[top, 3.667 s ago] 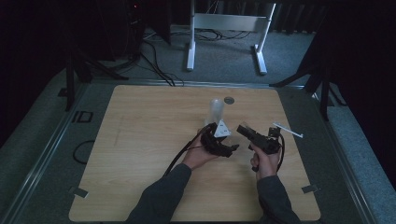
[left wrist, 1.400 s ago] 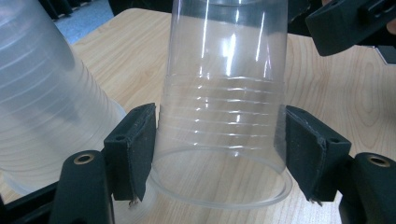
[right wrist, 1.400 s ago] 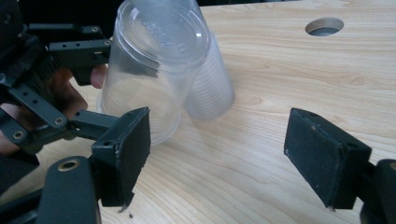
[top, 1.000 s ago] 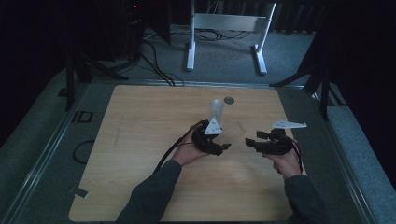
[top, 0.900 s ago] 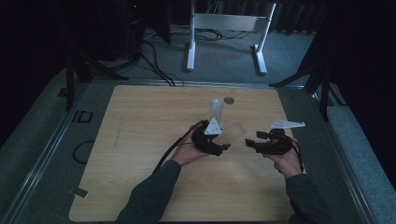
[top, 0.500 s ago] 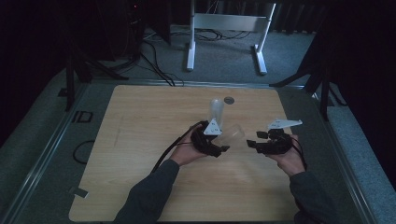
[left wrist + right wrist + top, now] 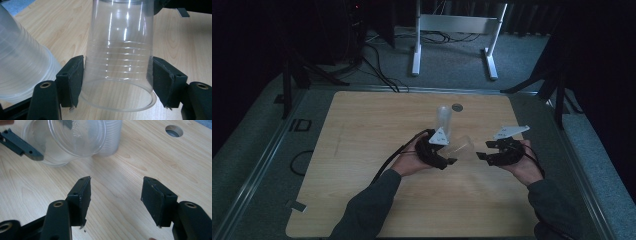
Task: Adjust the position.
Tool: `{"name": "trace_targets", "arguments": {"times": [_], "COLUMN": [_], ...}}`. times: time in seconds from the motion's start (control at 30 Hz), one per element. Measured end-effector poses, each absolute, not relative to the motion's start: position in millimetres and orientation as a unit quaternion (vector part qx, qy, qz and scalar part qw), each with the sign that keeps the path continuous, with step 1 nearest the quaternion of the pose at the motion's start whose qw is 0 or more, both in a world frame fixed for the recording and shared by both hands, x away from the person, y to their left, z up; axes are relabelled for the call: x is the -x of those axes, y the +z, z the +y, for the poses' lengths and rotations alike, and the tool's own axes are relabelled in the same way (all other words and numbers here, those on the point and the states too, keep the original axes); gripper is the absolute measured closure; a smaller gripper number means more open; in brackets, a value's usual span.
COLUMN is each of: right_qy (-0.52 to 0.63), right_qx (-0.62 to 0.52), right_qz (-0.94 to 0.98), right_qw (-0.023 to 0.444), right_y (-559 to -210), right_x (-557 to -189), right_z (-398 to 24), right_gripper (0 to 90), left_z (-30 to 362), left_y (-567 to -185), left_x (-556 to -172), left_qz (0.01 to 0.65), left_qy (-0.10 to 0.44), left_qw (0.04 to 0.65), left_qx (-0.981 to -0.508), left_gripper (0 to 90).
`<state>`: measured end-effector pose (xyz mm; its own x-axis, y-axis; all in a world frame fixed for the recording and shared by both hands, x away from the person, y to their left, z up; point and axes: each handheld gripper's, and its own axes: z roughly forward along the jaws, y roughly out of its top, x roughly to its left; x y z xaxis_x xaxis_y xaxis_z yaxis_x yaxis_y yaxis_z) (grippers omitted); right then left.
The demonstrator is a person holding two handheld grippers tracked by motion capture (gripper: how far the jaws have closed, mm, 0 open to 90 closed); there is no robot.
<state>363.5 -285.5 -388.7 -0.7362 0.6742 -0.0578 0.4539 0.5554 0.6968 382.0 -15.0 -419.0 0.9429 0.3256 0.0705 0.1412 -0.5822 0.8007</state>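
The table (image 7: 362,150) is mostly bare wood — wide open room to the left, toward the far edge and along the near edge. The only fixed feature is a round hole (image 7: 456,107) near the far edge, with the stack (image 7: 443,119) of clear cups standing just on the near side of it.

What has changed: a few seconds back both hands sat close together at the stack, the right tongs (image 7: 482,152) right beside the left. Now the right hand has drawn off to the right, well short of the table's right edge, and a single cup (image 7: 460,148) is out of the stack. The left tongs (image 7: 451,161) are clenched on that cup — in the left gripper view the pads press its ribbed wall on both sides, and it lies on its side just right of the stack with one end toward the right hand.

The right tongs have just been closing but hold nothing — in the right gripper view their pads stand apart over bare wood, aimed at the cup's end.

I'd judge one cup is separated and the right hand is lining up to take it. The gap between the hands is short; the stack close behind the cup is the one thing to avoid knocking.
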Motion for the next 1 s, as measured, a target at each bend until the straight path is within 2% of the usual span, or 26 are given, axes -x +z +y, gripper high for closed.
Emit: {"name": "trace_targets", "arguments": {"times": [1.0], "right_qy": [0.262], "right_qx": [-0.251], "right_qz": [0.919], "right_qw": [0.154], "right_y": [-379.9], "right_x": [-363.5], "right_z": [-269.6], "right_gripper": [40.5], "left_z": [-14.8], "left_y": [-407.4], "left_x": [-381.0], "left_qz": [0.073], "left_qy": [0.081], "left_qw": [0.377], "left_qx": [-0.920], "left_gripper": [31.6]}}
